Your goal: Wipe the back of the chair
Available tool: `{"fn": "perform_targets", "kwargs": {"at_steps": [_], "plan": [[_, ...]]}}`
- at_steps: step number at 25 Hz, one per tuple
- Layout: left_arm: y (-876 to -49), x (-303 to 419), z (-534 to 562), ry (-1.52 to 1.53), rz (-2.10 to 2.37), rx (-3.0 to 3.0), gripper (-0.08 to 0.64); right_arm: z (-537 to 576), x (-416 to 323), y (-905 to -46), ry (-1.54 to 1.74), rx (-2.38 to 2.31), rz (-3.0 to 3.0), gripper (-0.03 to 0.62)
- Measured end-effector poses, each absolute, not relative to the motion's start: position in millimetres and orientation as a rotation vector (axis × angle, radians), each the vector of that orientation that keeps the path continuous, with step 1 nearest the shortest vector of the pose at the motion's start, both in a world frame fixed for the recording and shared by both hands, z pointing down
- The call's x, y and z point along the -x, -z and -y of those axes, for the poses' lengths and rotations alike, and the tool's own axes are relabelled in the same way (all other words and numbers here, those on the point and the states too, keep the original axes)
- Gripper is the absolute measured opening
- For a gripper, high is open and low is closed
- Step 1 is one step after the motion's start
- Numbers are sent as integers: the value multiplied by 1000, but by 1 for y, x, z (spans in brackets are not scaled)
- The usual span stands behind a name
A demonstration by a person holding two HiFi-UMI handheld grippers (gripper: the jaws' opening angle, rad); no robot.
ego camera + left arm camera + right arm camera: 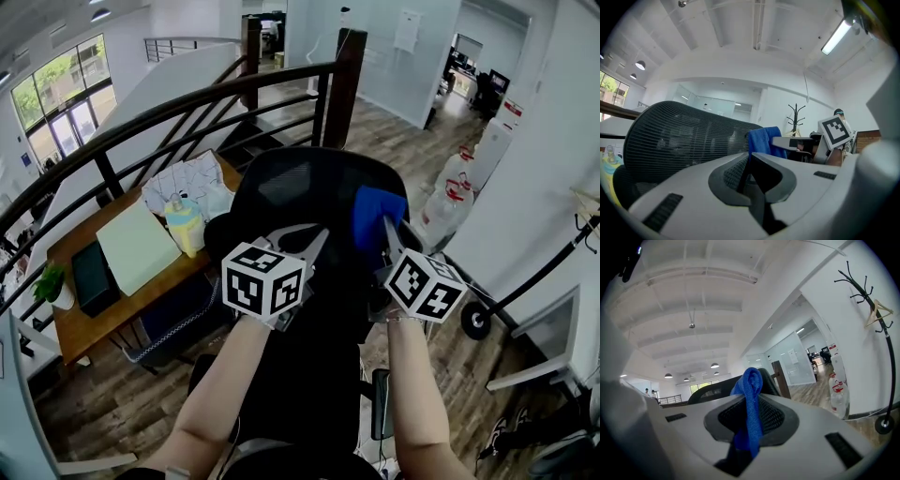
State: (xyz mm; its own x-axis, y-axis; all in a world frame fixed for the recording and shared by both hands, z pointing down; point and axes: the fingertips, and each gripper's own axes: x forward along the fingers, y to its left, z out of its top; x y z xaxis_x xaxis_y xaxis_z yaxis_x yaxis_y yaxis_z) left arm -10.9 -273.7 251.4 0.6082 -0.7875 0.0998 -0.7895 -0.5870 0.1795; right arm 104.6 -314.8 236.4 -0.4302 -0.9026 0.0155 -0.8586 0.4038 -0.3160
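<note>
The chair's black mesh back [305, 187] fills the middle of the head view, right in front of both grippers. A blue cloth [377, 214] lies against its upper right part, and my right gripper [387, 228] is shut on it. In the right gripper view the cloth [751, 399] is pinched between the jaws and sticks up past them, with the chair back [710, 392] just behind. My left gripper [321, 240] is shut with nothing in it, beside the cloth. In its own view the left gripper [749, 157] points at the mesh [679, 136], with the cloth [763, 139] to the right.
A wooden desk [89, 323] stands at left below a dark railing [187, 105], with a green pad [136, 246] and a yellow bottle [185, 225] on it. Water jugs [448, 199] stand at right on the wood floor. A coat rack [880, 333] rises along the right wall.
</note>
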Motion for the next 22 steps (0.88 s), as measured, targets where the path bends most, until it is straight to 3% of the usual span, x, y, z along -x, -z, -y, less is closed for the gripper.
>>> {"fn": "perform_targets", "kwargs": {"at_steps": [14, 22], "plan": [[-260, -12, 247, -44, 1203, -2670, 25, 287, -150, -234, 401, 1665, -2400, 67], [-271, 17, 236, -8, 1254, -2611, 25, 260, -116, -231, 385, 1536, -2465, 67]]}}
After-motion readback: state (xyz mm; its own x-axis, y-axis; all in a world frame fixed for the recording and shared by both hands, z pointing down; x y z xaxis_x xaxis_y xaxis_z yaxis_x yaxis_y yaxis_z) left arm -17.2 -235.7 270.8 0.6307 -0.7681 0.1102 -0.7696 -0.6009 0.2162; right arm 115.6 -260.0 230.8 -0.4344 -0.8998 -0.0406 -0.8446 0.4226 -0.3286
